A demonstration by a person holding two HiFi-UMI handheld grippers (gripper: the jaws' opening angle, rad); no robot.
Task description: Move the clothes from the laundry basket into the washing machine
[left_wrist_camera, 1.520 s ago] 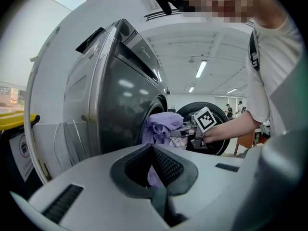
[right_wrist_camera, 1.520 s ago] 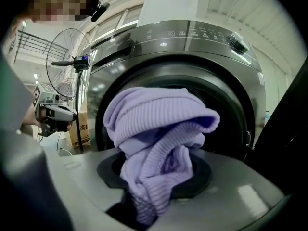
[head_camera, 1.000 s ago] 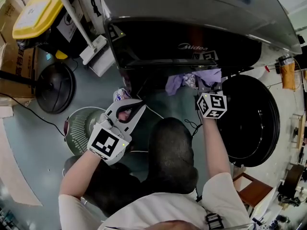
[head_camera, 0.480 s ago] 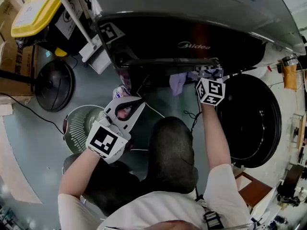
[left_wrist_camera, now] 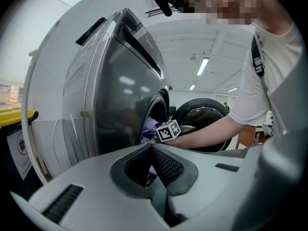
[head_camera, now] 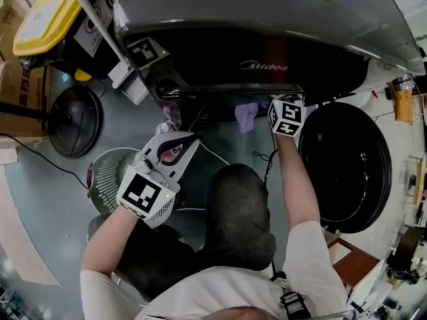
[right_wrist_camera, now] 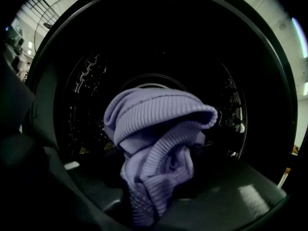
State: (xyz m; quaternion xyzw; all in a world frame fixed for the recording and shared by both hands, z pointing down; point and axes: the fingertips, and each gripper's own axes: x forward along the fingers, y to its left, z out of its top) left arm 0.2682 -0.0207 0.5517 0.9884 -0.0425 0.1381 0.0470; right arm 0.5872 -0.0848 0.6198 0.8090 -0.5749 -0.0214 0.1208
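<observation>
A lilac ribbed knit garment [right_wrist_camera: 154,143] hangs in front of the dark steel drum [right_wrist_camera: 154,57] in the right gripper view. My right gripper [right_wrist_camera: 144,206] is shut on its lower end. In the head view that gripper [head_camera: 277,107] is at the mouth of the grey washing machine [head_camera: 267,19], and only a corner of the garment [head_camera: 247,115] shows below the machine's front. My left gripper [head_camera: 189,139] hovers over the floor beside the round laundry basket [head_camera: 107,175]. Its pads [left_wrist_camera: 161,165] meet at the tips, and I see nothing gripped.
The machine's round door [head_camera: 343,165] stands swung open to the right. A patterned cloth [head_camera: 165,127] lies by the basket. A yellow-lidded bin [head_camera: 50,12], cardboard boxes [head_camera: 20,92], a black round base [head_camera: 73,122] and floor cables [head_camera: 40,155] crowd the left.
My right gripper has carried the lilac garment toward the machine's mouth, so less cloth shows in the head view. The left gripper has stayed almost still.
</observation>
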